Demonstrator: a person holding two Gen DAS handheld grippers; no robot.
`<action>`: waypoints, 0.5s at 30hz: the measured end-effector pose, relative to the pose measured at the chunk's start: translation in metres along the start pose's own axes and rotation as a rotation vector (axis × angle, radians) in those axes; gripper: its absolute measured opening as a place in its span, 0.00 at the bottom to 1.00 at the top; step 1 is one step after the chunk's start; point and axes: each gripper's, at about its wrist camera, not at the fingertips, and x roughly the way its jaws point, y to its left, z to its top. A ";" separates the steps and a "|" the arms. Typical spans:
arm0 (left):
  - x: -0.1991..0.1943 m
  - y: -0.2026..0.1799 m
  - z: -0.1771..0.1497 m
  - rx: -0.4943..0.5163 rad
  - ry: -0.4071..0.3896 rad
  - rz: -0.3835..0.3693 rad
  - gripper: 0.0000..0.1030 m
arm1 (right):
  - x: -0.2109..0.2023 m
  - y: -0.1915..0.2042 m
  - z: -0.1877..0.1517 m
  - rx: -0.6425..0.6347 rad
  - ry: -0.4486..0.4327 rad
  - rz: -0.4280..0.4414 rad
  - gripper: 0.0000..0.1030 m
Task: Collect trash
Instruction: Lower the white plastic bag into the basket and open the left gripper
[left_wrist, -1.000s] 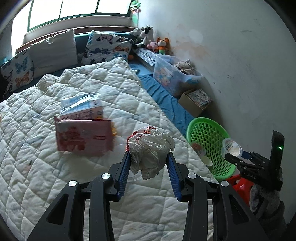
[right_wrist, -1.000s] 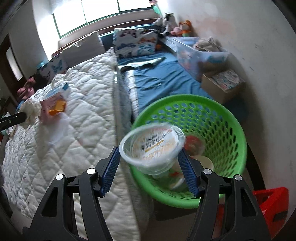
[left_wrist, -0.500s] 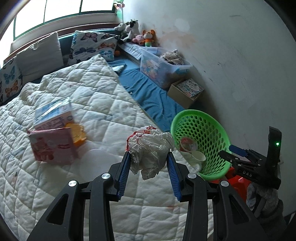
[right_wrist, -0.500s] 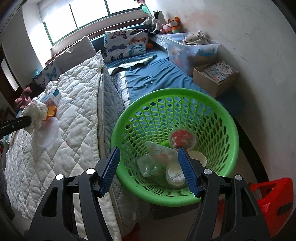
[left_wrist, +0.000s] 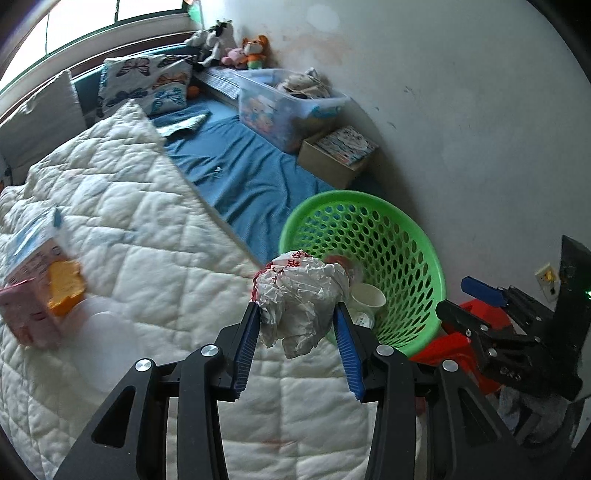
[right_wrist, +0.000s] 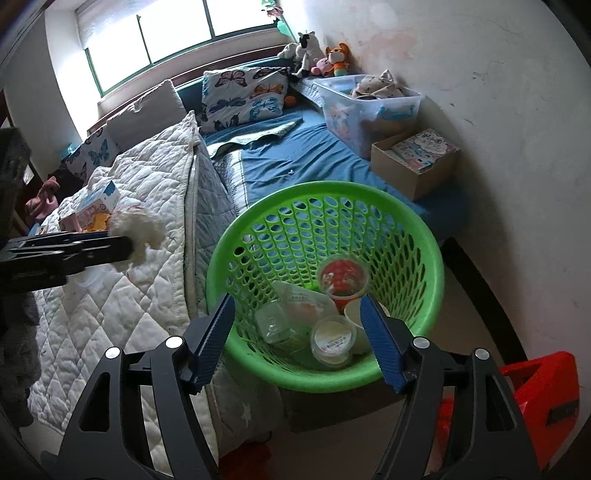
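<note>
Left gripper (left_wrist: 297, 317) is clamped on a crumpled white plastic bag (left_wrist: 301, 295), red print on top, blue pads pressing both sides; the bag hangs over the quilt edge, just at 9 o'clock of the green basket (left_wrist: 402, 236). Right gripper (right_wrist: 297, 334) has its jaws apart with nothing between them, having just been opening, above the basket's near rim. It also shows at 3 o'clock in the left view, jaws apart.

White quilted blanket (left_wrist: 129, 221) covers the bed; blue sheet (left_wrist: 243, 177) at 12 o'clock of the basket. Plain pale wall on the right. Clear storage bin (right_wrist: 369, 107) and cardboard box (right_wrist: 413, 166) sit along the wall at 1 o'clock. Butterfly pillow (right_wrist: 243, 92) under the window. Red stool (right_wrist: 535, 398) at 4 o'clock.

In the basket: red-lidded cup (right_wrist: 343, 277), clear lidded tub (right_wrist: 330, 341), clear cup (right_wrist: 275, 325). Pink carton (left_wrist: 29, 295) lies on the quilt at 9 o'clock.
</note>
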 end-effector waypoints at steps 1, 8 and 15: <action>0.006 -0.006 0.002 0.005 0.008 -0.008 0.40 | -0.001 -0.002 -0.001 0.004 0.000 0.000 0.69; 0.033 -0.029 0.014 0.028 0.046 -0.039 0.40 | -0.001 -0.015 -0.008 0.030 0.007 -0.001 0.69; 0.046 -0.044 0.021 0.023 0.059 -0.087 0.47 | -0.003 -0.025 -0.014 0.051 0.011 -0.007 0.69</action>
